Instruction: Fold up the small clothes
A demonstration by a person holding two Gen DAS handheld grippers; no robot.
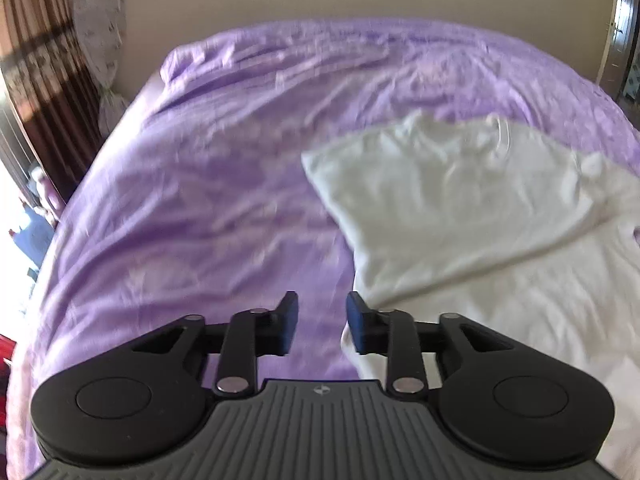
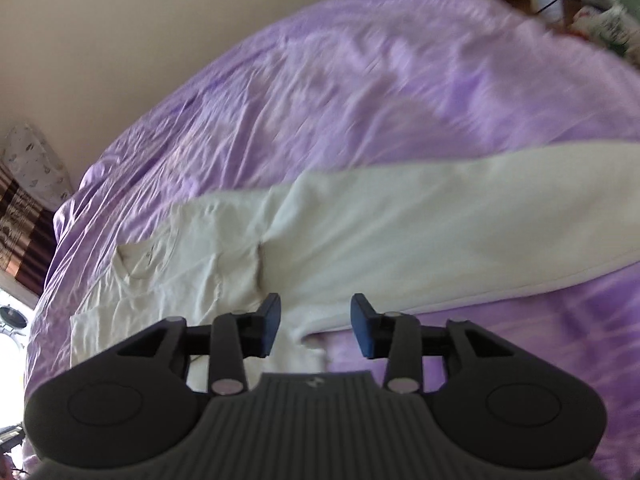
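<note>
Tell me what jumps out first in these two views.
A white garment, partly folded, lies on a wrinkled purple bedsheet that fills both views. Near the bottom of each view a black gripper stands open and empty: the left gripper over the sheet by the garment's edge, the right gripper over the garment.

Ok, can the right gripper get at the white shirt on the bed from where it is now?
Probably yes. The right gripper has its jaws open with nothing between them, and the white shirt lies partly folded on the purple bedsheet just ahead of the fingertips, with nothing in the way.
</note>
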